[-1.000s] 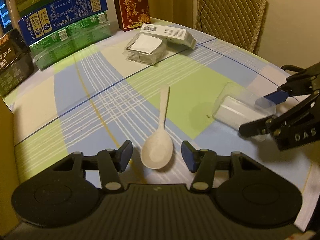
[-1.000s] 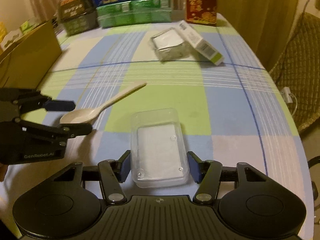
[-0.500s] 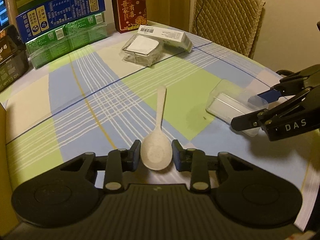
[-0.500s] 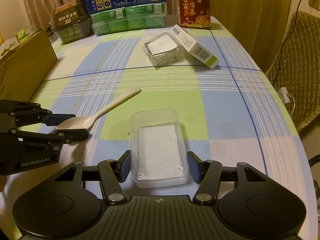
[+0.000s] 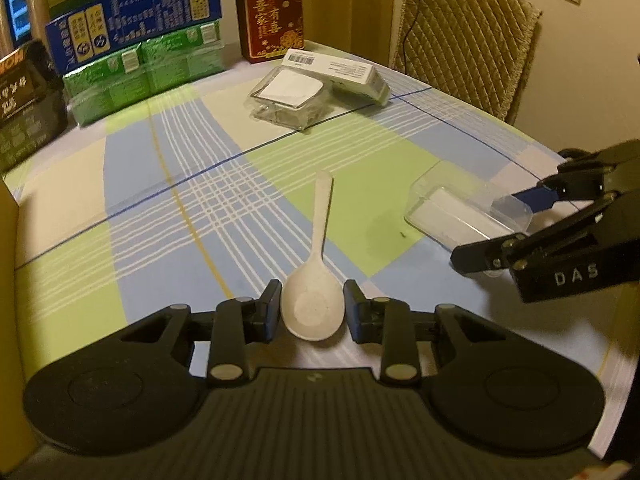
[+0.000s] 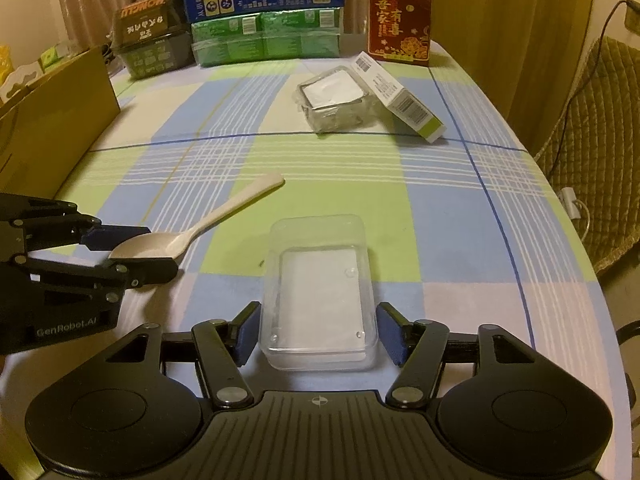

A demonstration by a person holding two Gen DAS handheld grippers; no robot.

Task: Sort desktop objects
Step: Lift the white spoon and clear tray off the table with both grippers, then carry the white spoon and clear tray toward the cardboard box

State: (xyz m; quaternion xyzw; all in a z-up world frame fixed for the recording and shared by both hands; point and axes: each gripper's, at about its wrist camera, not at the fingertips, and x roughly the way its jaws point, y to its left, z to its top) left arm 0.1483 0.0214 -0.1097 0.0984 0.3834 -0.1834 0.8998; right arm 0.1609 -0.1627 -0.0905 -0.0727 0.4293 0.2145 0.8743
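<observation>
A white plastic spoon [image 5: 316,280] lies on the checked tablecloth, handle pointing away. My left gripper [image 5: 313,312] has closed on the spoon's bowl, both pads against its sides; the spoon also shows in the right wrist view [image 6: 192,232]. A clear plastic box [image 6: 320,292] with a white insert lies on the cloth between the fingers of my right gripper [image 6: 318,334], which is open with small gaps on each side. The box also shows in the left wrist view [image 5: 460,212].
A second clear box [image 6: 334,100] and a white carton [image 6: 400,98] lie further back. A red packet [image 6: 400,16], green and blue cartons [image 6: 264,36] and a dark box [image 6: 150,36] line the far edge. A cardboard box [image 6: 48,120] stands left. A padded chair [image 5: 464,44] is beyond the table.
My left gripper has closed from wide open onto the spoon's bowl. My right gripper has stayed open around the clear box.
</observation>
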